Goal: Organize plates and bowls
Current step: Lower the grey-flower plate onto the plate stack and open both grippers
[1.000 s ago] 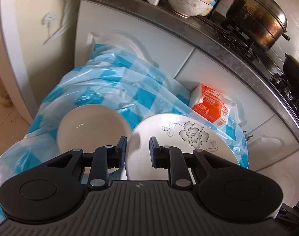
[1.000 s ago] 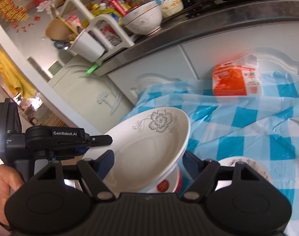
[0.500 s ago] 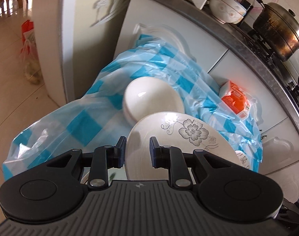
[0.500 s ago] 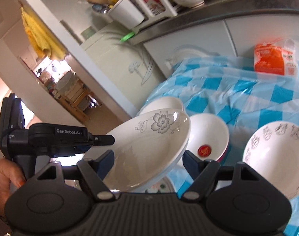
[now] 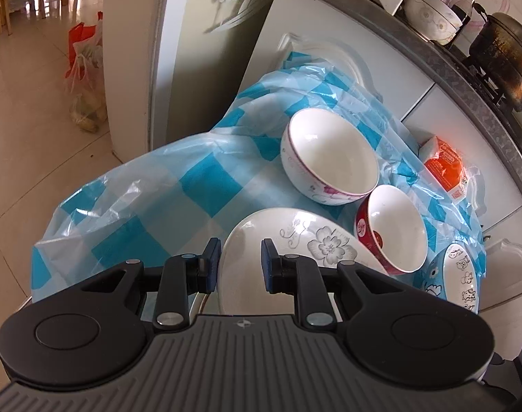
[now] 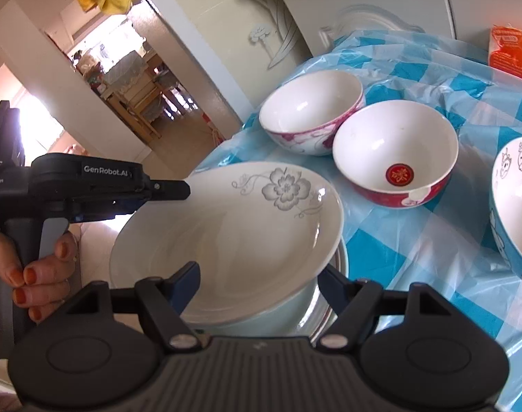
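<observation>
The left tool (image 5: 241, 264) pinches the near rim of a white plate with a grey flower print (image 5: 295, 250), its blue pads on either face of the rim. In the right wrist view that plate (image 6: 233, 240) is tilted, its left edge in the left tool (image 6: 178, 189), which a hand (image 6: 37, 274) grips by the handle at 9 o'clock. It hangs over another white plate (image 6: 315, 305) lying on the tabletop (image 6: 415, 257), which has a blue-and-white checked plastic cover. The right tool (image 6: 259, 285) stands spread, one pad at each side of the flowered plate's near edge; whether the pads touch it I cannot tell. At 1 o'clock sits a red bowl (image 6: 395, 151), and just beyond it, touching, a white bowl with pink flowers (image 6: 312, 110). At 3 o'clock is a blue bowl with cartoon figures (image 6: 515, 206). Farthest, at 2 o'clock, lies an orange packet (image 6: 511, 51).
</observation>
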The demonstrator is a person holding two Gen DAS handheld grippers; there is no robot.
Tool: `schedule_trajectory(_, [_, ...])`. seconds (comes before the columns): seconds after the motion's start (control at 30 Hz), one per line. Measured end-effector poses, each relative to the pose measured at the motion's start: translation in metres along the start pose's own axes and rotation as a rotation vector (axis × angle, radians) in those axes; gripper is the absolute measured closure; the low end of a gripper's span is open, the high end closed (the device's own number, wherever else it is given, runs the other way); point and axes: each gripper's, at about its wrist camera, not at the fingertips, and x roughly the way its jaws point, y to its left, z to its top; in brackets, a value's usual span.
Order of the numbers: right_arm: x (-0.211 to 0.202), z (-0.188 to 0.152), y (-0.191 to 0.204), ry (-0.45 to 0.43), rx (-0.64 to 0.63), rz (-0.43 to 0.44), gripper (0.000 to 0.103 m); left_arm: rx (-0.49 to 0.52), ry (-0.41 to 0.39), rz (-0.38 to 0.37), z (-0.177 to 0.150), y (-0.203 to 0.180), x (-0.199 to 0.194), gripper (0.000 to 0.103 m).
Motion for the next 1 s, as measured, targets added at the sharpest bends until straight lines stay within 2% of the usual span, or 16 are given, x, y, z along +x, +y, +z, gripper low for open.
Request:
schedule_trajectory(0.4, [0.015, -0.003, 0.007, 0.093, -0.058, -0.059, 0.027, -0.023, 0.063, -0.009, -0.022, 0.021, 0.015, 0.081])
schedule_trajectory(0.7, [0.021, 0.0, 0.011, 0.149, -0.06, -0.084, 0.026, -0.023, 0.064, -0.04, -0.021, 0.032, 0.014, 0.08])
schedule_trajectory(0.77, [0.02, 0.002, 0.01, 0.154, -0.033, -0.091, 0.024, -0.029, 0.064, -0.047, -0.018, 0.033, 0.011, 0.077])
schedule_trajectory(0.9, [0.016, -0.001, 0.008, 0.163, -0.017, -0.161, 0.016, -0.018, 0.059, -0.038, -0.012, 0.035, 0.005, 0.055])
schedule_trajectory(1.0, [0.008, -0.001, 0.002, 0.151, 0.022, -0.152, 0.016, -0.01, 0.069, -0.016, -0.009, 0.034, 0.0, 0.05])
